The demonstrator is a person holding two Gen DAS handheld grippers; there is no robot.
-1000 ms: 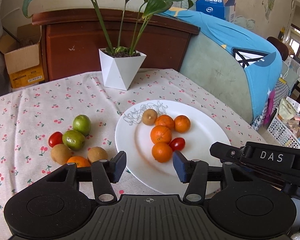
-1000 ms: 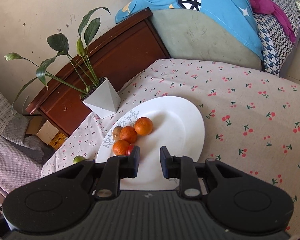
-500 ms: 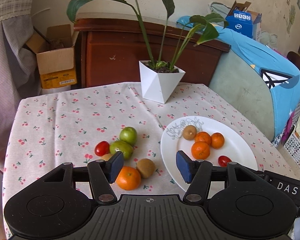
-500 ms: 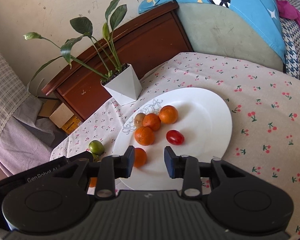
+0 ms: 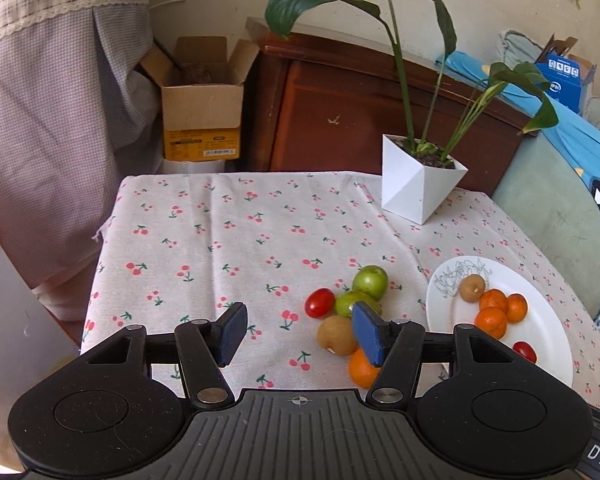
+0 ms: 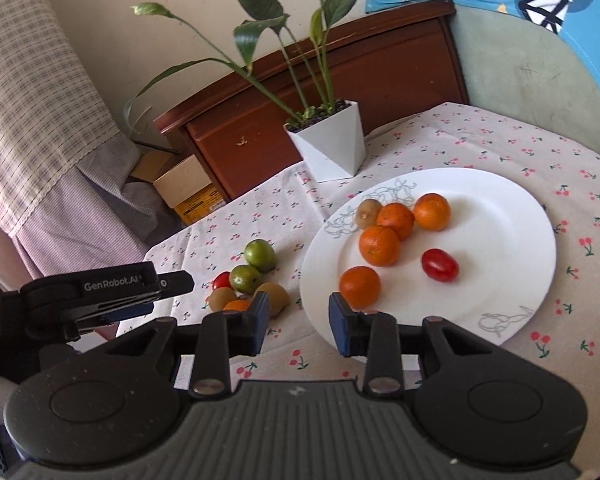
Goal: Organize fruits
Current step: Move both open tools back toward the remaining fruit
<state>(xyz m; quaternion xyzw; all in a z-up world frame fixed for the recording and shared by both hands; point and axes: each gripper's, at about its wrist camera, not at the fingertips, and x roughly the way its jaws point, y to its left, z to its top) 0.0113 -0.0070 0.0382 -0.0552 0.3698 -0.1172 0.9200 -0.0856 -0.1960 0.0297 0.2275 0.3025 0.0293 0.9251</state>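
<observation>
On the plate: the white plate (image 6: 512,216), right of centre in the right wrist view, carries four oranges, one kiwi (image 6: 368,213) and one red tomato (image 6: 440,265).
Left to move: a pile (image 5: 350,316) stays on the tabletop (image 5: 220,240), lower centre-right in the left wrist view: two green fruits, one tomato, one orange and, in the right wrist view, two kiwis. I judge the task about half done.
Left gripper (image 5: 300,330): its fingers are wide apart and hold nothing; the pile sits just beyond the right finger.
Right gripper (image 6: 299,322): its fingers are apart and empty, near the plate rim.
Materials: the plate is smooth and glossy with a thin line drawing; the tabletop wears a soft cloth with cherry print.
Shapes: oranges round and dimpled, kiwis oval and dull brown, tomatoes oval and shiny.
</observation>
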